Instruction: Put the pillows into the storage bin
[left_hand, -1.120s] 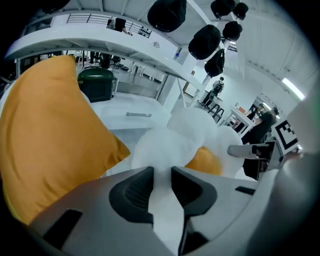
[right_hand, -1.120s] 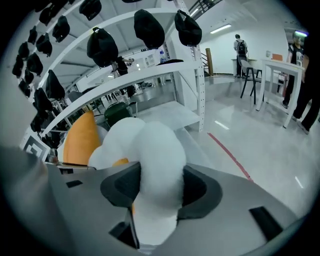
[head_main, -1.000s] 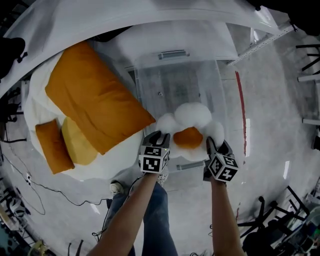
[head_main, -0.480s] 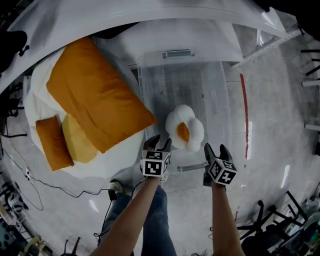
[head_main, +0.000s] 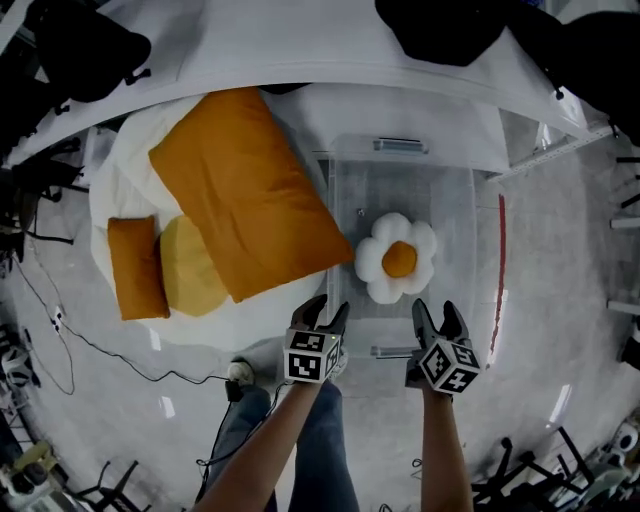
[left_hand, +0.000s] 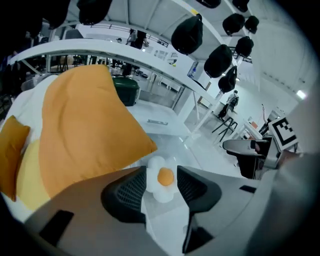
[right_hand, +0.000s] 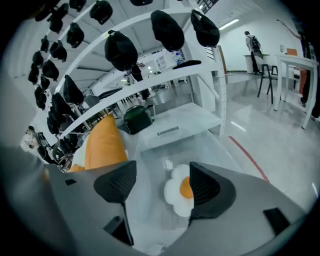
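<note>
Views do not all give me the same things. Only the head view shows my two grippers together, the left gripper (head_main: 328, 308) and the right gripper (head_main: 436, 310), side by side over the near end of the storage bin (head_main: 462, 215). Only there do I see the small orange pillow (head_main: 137, 266) and the yellow pillow (head_main: 188, 268), both far to the left of my left gripper. The right gripper view adds a red line (right_hand: 247, 156) on the floor, to the right of the jaws, and a distant person (right_hand: 251, 40). In the left gripper view the big orange pillow (left_hand: 85, 130) fills the space ahead and to the left of the jaws. The flower pillow (head_main: 397, 258), white with an orange centre, lies on the bottom of the bin, ahead of both grippers and apart from them. Both pairs of jaws have just been opening. They stand apart now, the right pair wider, and the pads hold nothing and touch nothing.
</note>
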